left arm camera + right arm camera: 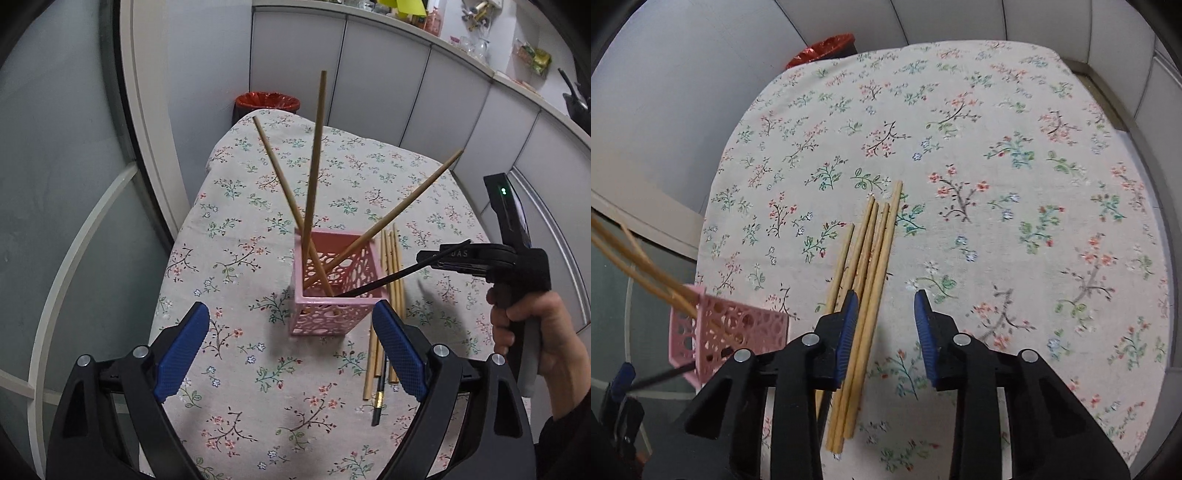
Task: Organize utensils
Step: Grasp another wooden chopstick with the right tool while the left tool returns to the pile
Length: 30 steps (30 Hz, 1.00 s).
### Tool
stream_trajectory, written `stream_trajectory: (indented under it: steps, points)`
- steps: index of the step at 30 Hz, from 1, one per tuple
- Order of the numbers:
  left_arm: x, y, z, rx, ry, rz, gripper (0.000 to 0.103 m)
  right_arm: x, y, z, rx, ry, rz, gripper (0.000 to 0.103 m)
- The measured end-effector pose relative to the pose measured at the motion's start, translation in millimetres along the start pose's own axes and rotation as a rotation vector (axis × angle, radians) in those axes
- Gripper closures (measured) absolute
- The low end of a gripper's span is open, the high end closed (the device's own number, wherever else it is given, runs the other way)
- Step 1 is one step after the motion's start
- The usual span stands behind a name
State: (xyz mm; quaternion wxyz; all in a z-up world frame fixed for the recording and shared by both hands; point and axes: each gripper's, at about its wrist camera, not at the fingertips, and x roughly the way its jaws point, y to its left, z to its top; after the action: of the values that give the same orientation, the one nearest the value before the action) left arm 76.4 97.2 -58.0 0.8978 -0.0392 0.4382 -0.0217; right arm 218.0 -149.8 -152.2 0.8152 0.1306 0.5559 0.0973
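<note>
A pink holder (334, 284) with round cut-outs stands on a table covered by a flowered cloth (258, 206). Three wooden chopsticks (314, 177) lean out of it in different directions, and one black chopstick (402, 275) slants into its open top from the right. The left tongs (291, 332) hover just in front of the holder with their blue pads spread wide apart, gripping nothing. The right tongs (884, 306) are also released, their pads apart above the cloth; in the left wrist view they appear side-on at the right (454, 254), gripped by a hand (532, 332), with the upper end of the black chopstick close beside their tip, though whether the two touch cannot be told. A bundle of loose wooden chopsticks (864, 273) lies flat on the cloth just to the right of the holder, roughly parallel, and passes under the left pad of the right tongs. Another dark chopstick with a gold band (379, 397) lies among them at the near end. A bin with a red bag (267, 103) stands beyond the far edge of the table.
</note>
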Motion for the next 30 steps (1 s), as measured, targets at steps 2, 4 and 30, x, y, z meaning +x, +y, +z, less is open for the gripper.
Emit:
stream_trajectory:
  steps: [2, 4, 30]
  points:
    - [5.1, 3.1, -0.3, -0.009, 0.018, -0.005, 0.016, 11.6, 4.6, 5.6, -0.010, 0.005, -0.004, 0.078]
    - [8.0, 4.8, -0.4, -0.018, 0.030, -0.013, 0.016, 23.0, 7.5, 10.1, -0.010, 0.011, -0.009, 0.082]
    - [2.7, -87.9, -42.0, 0.241, 0.040, -0.084, 0.027, -53.2, -45.9, -18.8, 0.089, -0.081, 0.003, 0.097]
